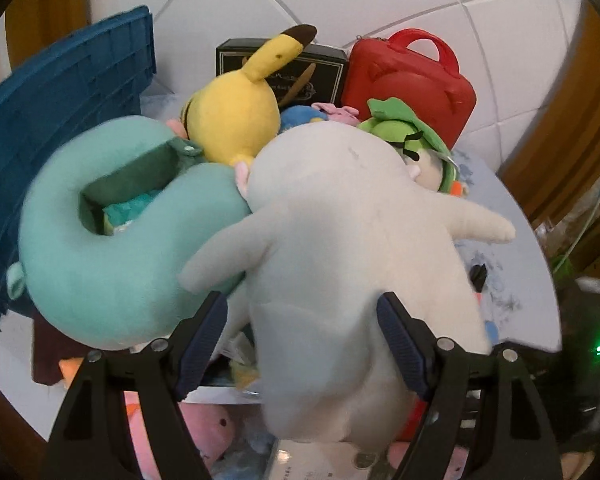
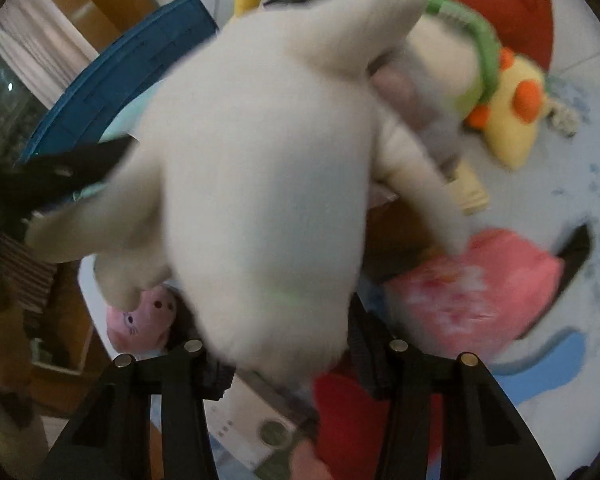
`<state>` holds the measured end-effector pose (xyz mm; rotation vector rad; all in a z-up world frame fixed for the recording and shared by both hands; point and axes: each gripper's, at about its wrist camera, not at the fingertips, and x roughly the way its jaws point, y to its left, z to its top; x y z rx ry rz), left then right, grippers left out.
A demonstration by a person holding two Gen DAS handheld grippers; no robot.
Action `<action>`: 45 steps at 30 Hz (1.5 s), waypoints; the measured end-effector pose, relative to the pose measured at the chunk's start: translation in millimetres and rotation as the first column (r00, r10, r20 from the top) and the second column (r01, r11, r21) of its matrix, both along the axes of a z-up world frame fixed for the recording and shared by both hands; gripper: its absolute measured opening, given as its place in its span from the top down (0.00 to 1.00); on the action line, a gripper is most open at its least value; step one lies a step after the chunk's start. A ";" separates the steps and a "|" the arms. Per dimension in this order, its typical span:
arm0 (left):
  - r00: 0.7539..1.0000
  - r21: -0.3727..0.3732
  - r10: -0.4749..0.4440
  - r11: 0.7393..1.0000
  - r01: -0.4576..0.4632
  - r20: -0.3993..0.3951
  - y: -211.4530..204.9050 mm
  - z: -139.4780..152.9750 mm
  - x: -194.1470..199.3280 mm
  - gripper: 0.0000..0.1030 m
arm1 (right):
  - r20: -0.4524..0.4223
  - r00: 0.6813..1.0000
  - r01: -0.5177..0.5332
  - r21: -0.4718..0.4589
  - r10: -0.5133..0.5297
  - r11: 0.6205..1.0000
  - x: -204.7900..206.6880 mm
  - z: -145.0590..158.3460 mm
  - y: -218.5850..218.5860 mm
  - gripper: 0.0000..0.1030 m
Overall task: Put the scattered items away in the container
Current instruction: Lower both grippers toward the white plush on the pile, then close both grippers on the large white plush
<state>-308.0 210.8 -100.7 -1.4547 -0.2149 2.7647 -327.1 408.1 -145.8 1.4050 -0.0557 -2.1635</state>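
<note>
Right gripper [image 2: 288,360] pinches the white plush [image 2: 252,184] tight at its near end. Left gripper [image 1: 300,340] also clamps it, jaws wide around its body, right of the teal neck pillow [image 1: 112,260].

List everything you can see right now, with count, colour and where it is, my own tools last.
white plush: one, white, centre, across the pile
neck pillow: one, teal, left of the white plush
yellow plush: one, yellow with dark ear tip, behind the pillow
green-hatted doll: one, green and cream, right, behind the white plush
red case: one, red, back right
black box: one, black, back centre
blue crate: one, blue, far left
left tool: one, black, around the white plush
right tool: one, black, closed on the white plush
</note>
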 end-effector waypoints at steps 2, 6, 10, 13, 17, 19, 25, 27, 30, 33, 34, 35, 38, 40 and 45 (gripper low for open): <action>1.000 -0.041 -0.020 0.999 0.021 0.022 5.3 -7.3 1.9 0.24 | -0.037 0.999 -0.007 0.027 0.008 1.000 5.9 15.5 7.4 0.53; 0.999 -0.009 -0.033 0.999 0.033 0.037 6.9 -16.1 7.4 0.25 | -0.107 0.994 -0.005 -0.009 0.004 1.000 10.3 54.0 23.5 0.53; 0.999 -0.040 -0.043 0.998 0.044 0.031 14.2 -15.0 9.1 0.24 | -0.202 0.979 0.023 -0.052 -0.033 0.998 -3.0 94.9 34.7 0.53; 0.998 -0.040 -0.057 0.998 0.058 0.038 18.2 -18.0 10.3 0.24 | -0.220 0.974 0.034 -0.064 -0.047 0.997 -39.0 104.6 20.4 0.53; 0.996 -0.033 -0.077 0.996 0.078 0.054 22.4 -22.2 11.9 0.24 | -0.169 0.984 0.040 -0.059 -0.050 0.997 -85.5 82.7 1.5 0.54; 0.994 -0.051 -0.082 0.995 0.086 0.073 23.2 -25.8 12.9 0.25 | -0.095 0.995 0.005 -0.031 -0.008 1.000 -92.4 58.1 -11.1 0.56; 0.979 -0.032 -0.176 0.983 0.180 0.106 24.3 -32.0 44.8 0.24 | -0.078 0.997 -0.033 -0.065 0.028 0.997 -51.6 46.3 3.5 0.56; 0.974 -0.063 -0.194 0.977 0.202 0.115 27.6 -28.8 57.4 0.24 | -0.064 0.997 -0.045 -0.074 0.040 0.996 -34.1 42.5 9.0 0.56; 0.976 -0.098 -0.193 0.974 0.202 0.096 27.6 -17.9 70.0 0.24 | -0.049 0.998 -0.053 -0.079 0.049 0.995 -7.2 32.5 15.4 0.55; 0.981 -0.061 -0.186 0.980 0.189 0.059 21.0 2.5 74.0 0.23 | -0.023 0.999 -0.036 -0.111 0.033 0.993 2.2 21.5 26.0 0.51; 0.983 -0.065 -0.179 0.981 0.182 0.045 20.4 7.9 71.7 0.18 | -0.015 1.000 -0.019 -0.126 0.017 0.992 0.7 18.9 30.7 0.44; 0.986 -0.089 -0.166 0.982 0.167 0.027 21.0 12.2 66.9 0.11 | -0.016 1.000 -0.011 -0.132 0.009 0.991 -1.0 18.3 33.1 0.36; 0.991 -0.127 -0.136 0.983 0.135 0.004 20.0 17.1 45.9 0.08 | -0.042 0.999 -0.017 -0.142 0.011 0.990 2.3 23.4 35.3 0.15; 0.993 -0.111 -0.120 0.987 0.119 -0.002 14.7 20.6 30.6 0.08 | -0.060 0.998 -0.015 -0.157 0.005 0.987 2.3 30.1 36.3 0.07; 0.992 -0.029 -0.125 0.992 0.126 0.028 1.4 19.4 -4.0 0.08 | -0.093 0.994 0.028 -0.201 -0.048 0.979 -15.3 55.0 43.9 0.07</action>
